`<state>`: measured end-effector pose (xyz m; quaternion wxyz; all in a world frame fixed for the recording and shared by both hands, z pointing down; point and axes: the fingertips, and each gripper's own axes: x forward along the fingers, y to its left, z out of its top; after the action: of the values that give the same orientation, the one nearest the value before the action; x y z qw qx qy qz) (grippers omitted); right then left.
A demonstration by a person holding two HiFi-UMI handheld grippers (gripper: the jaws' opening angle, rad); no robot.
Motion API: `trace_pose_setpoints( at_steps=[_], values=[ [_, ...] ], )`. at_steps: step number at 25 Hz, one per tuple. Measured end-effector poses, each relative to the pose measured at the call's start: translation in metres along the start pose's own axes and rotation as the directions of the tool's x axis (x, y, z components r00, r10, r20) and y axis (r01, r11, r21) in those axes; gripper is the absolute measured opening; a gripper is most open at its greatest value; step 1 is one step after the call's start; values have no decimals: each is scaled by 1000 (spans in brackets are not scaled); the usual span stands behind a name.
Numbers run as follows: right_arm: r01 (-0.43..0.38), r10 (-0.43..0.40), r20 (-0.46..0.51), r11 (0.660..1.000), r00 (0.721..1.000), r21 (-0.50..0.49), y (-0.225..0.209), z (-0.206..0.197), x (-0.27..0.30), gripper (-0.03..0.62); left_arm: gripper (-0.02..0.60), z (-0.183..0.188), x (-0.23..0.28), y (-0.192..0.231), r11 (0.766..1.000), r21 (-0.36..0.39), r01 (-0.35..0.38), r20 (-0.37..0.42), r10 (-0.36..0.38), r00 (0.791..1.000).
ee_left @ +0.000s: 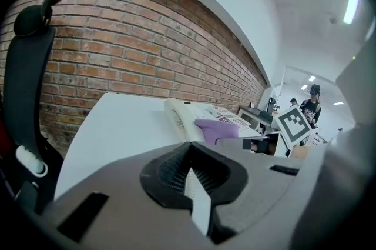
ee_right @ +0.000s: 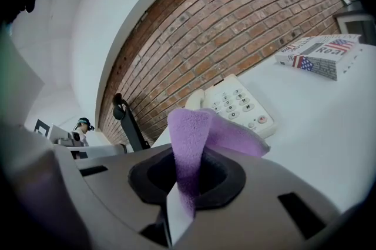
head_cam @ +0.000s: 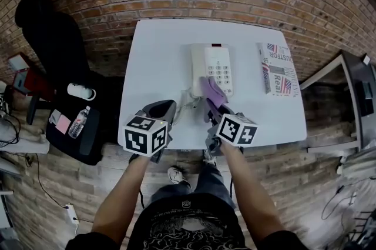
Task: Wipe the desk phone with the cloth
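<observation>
While right claw pinches cloth, left sits closed.

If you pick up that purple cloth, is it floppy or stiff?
Probably floppy: the fuzzy purple cloth folds and droops over where the right gripper pinches it. It is likely light too, since one small pinch seems to hold it up. Its fuzzy surface looks unlikely to slip out.

Your cloth is purple, the phone white on a white worktop; the box at its right edge shows red-white-blue flag print.
</observation>
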<state>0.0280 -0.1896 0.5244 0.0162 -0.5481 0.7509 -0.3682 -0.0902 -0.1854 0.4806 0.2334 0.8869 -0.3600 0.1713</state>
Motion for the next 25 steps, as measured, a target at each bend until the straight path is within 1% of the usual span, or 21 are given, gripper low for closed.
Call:
trace_pose_setpoints(
  at_steps=[10,15,20,25],
  values=[
    [-34,34,-11,999,999,-8,25,-13,9,48,6,-4,-13,7,1000,-6,-5,6,5,1000],
    [-37,37,-12,998,999,-51,33,-13,8,48,6,-4,-15,8,1000,-5,0,12,0,1000],
    [-20,18,-18,995,1000,-100,35,5,-4,48,6,2,-12,6,1000,-7,9,22,-9,1000],
    [-18,19,10,992,1000,-124,38,36,-14,48,6,10,-9,5,1000,-11,18,30,-17,999]
  ],
)
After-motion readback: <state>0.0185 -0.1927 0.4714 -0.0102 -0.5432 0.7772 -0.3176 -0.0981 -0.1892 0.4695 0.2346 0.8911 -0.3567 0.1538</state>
